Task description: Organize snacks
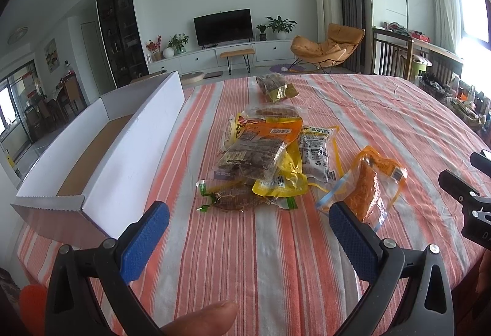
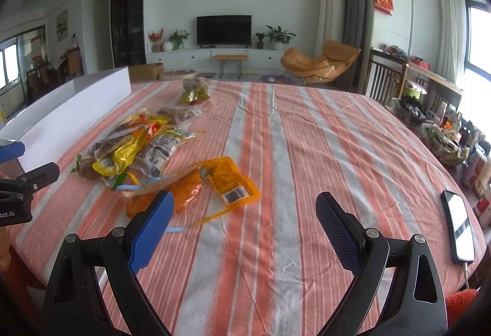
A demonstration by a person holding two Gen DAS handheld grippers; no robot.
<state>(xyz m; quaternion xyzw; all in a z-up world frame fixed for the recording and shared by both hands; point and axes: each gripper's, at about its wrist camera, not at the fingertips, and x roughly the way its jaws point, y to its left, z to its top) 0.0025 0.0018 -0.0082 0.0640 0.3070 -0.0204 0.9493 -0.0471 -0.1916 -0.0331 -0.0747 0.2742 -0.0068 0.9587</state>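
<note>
Box: long white cardboard box (image 1: pixel 129 158), open top, brown floor inside, far left on the striped tablecloth (image 1: pixel 276 259); looks empty as far as the left wrist view shows.
Left gripper: left gripper (image 1: pixel 248 222) w/ blue pads spread wide, nothing between them; hovers over bare cloth just short of the pile. A fingertip (image 1: pixel 202 317) shows at the bottom edge of that view.
Snack pile: heap of snack packs (image 1: pixel 264 152) just right of the box, not touching it. Clear pack of brown pieces on top, yellow pouch (image 1: pixel 282 179) under it, green-trimmed pack (image 1: pixel 233 201) at the near edge, white-label pack (image 1: pixel 316 152) on the right side (labels too small to read).
Orange pack: clear-and-orange pouch (image 2: pixel 196 185) lying flat, near the pile's right side but apart from it; barcode end points right.
Far pack: one greenish bag (image 1: pixel 276 86) alone toward the far edge of the table, well apart from the heap.
Right gripper: right gripper (image 2: pixel 245 210) also wide open, holding nothing; its left pad sits in front of the orange pouch in the right wrist view, contact can't be told.
Phone: dark phone (image 2: pixel 458 225) at the right table edge, cable plugged in.
Room: TV (image 2: pixel 224 29), plants, orange lounge chair (image 2: pixel 316 66) behind.
</note>
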